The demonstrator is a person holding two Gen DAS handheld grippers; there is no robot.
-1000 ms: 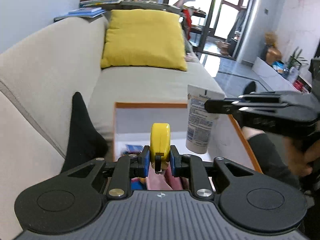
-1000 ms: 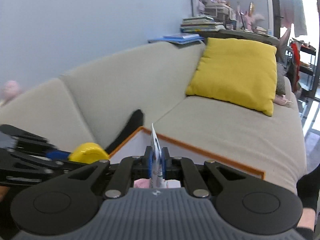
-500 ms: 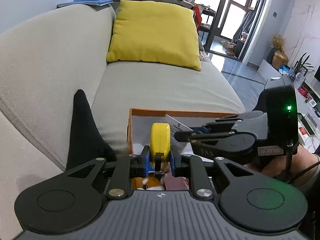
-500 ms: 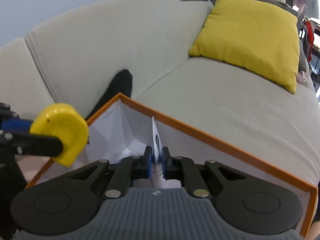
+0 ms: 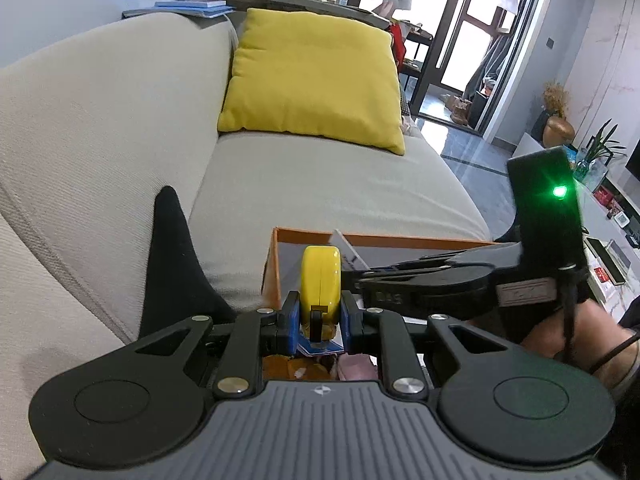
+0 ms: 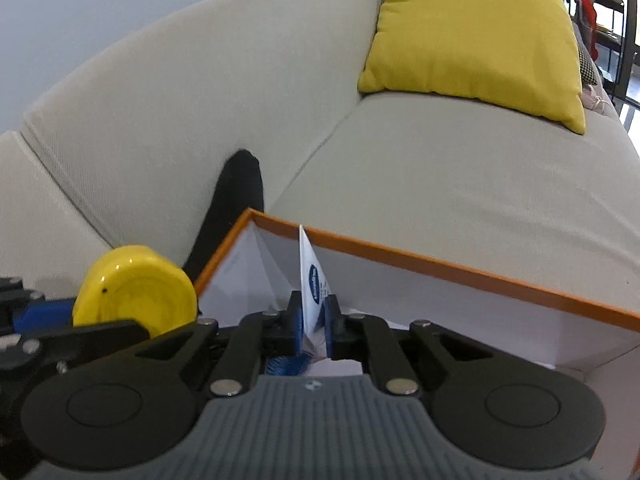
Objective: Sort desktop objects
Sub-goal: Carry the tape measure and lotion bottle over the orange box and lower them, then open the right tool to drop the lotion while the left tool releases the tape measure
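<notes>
Tape measure, yellow, sitting clamped in left claw at the orange-rimmed box corner; white tube being pinched upright by right claw above the box interior; sofa lying bare beyond the rim

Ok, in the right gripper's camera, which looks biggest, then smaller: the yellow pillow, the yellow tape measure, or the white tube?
1. yellow pillow
2. yellow tape measure
3. white tube

That is only how they look; the pillow sits farther away.

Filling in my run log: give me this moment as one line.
left gripper: shut on yellow tape measure | right gripper: shut on white tube | both above orange-rimmed box | nothing released
</notes>
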